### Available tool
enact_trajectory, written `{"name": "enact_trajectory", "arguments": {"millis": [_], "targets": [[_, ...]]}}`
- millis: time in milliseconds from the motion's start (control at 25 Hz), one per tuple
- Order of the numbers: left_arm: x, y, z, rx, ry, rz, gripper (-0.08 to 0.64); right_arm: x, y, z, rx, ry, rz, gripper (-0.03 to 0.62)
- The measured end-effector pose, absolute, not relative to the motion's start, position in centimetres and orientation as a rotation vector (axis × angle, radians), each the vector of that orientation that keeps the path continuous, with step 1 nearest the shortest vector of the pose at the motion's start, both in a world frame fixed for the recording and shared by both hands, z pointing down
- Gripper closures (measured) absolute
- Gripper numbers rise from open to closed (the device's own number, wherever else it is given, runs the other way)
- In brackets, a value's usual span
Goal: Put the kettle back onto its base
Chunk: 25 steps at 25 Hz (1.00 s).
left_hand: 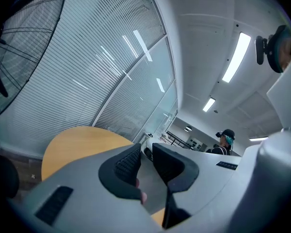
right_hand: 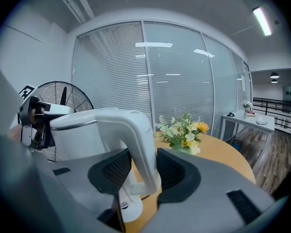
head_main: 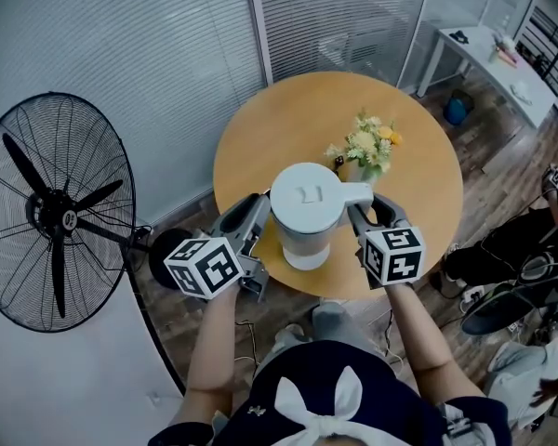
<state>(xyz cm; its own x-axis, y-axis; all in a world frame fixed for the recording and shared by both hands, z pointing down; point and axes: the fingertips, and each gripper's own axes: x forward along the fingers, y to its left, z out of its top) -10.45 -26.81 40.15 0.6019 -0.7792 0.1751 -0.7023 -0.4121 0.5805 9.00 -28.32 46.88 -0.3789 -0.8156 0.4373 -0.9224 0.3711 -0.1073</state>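
Round table (head_main: 260, 147): upright kettle (head_main: 307, 203), handle (right_hand: 136, 140) pinched by right hand-held gripper (right_hand: 144, 168); left hand-held gripper (left_hand: 146, 161) slightly spread.

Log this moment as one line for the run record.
kettle: upright over base on table, seating unclear | right gripper: shut on handle | left gripper: open, empty, beside kettle
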Motion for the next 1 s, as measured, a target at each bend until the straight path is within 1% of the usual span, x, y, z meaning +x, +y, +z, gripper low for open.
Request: {"name": "enact_trajectory", "arguments": {"millis": [400,1000], "targets": [[-10.2,-27.0,41.9,2.186,-1.16,-0.111,0.477,9.2,-28.2,48.5,1.518,-2.3,0.508,0.425],[-10.5,-26.9,43.7,2.141,-1.156,-0.113,0.477,8.9,-28.1,50.5,1.49,-2.278,0.543,0.425]]}}
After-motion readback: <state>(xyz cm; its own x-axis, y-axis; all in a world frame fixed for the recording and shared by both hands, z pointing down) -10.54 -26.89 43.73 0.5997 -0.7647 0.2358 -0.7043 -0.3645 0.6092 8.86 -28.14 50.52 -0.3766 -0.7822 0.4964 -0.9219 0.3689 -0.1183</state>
